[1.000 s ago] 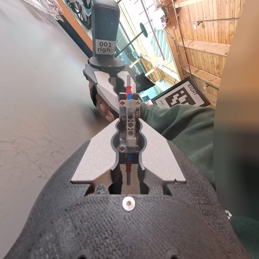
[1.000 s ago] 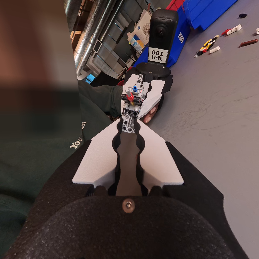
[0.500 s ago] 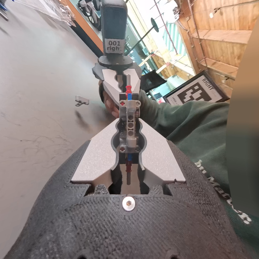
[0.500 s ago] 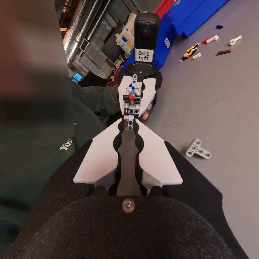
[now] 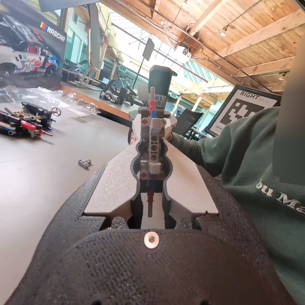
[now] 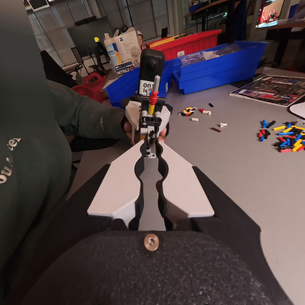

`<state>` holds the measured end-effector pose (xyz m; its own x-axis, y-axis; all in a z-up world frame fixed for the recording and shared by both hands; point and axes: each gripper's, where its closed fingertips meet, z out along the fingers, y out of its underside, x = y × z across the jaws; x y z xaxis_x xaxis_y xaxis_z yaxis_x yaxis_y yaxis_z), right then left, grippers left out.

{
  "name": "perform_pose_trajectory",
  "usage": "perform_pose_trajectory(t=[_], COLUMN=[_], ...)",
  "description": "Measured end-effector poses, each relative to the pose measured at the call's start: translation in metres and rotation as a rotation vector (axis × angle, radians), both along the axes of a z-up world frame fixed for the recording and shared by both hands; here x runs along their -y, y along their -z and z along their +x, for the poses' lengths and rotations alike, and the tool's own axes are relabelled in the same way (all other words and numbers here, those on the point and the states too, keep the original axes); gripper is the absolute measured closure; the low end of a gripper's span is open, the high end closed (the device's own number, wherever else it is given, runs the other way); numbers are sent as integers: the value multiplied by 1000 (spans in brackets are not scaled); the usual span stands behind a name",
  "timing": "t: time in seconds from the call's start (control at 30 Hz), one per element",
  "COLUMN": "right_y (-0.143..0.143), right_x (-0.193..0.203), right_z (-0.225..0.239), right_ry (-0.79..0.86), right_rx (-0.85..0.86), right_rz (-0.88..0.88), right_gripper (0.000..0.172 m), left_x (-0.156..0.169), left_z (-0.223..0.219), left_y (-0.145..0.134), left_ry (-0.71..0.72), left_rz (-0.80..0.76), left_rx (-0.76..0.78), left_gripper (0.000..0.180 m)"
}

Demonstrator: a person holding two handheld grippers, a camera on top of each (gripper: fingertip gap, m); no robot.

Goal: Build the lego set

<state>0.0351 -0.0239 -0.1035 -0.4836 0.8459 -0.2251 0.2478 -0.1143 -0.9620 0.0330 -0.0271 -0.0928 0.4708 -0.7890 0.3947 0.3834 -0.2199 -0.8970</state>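
L tool (image 5: 152,146) clamped on grey brick assembly (image 5: 152,158). R tool (image 6: 150,148) nearly together round its grey beam end; contact unclear. Loose grey piece (image 5: 84,162) on surface (image 5: 41,173).

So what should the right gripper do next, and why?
Probably squeeze gently until it firmly holds the grey beam. The beam's end sits between the right gripper's fingertips, but I can't tell whether both pads press it yet. The left gripper grips the brick model that the beam sticks out of.

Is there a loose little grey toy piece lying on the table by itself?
Yes: a small grey building piece lies alone on the grey table, left of the hand-held gripper that holds a toy assembly.
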Motion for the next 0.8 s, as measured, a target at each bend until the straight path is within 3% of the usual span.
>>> perform_pose_trajectory(t=[0.1,0.27,0.4,0.67,0.8], right_y=[-5,8,20,19,19], right_x=[9,11,21,7,-60], right_z=[5,22,22,23,33], right_ry=[-44,-91,-120,-91,91], right_rx=[-23,3,33,52,210], right_rz=[58,354,382,360,370], right_gripper=[166,166,166,163,156], left_x=[8,16,17,10,4], left_z=[6,19,30,27,18], left_y=[-3,24,39,40,42], left_ry=[22,44,38,-21,-64], left_rz=[68,114,137,145,111], left_rx=[-55,-385,-508,-526,-527], left_gripper=[161,157,157,160,160])
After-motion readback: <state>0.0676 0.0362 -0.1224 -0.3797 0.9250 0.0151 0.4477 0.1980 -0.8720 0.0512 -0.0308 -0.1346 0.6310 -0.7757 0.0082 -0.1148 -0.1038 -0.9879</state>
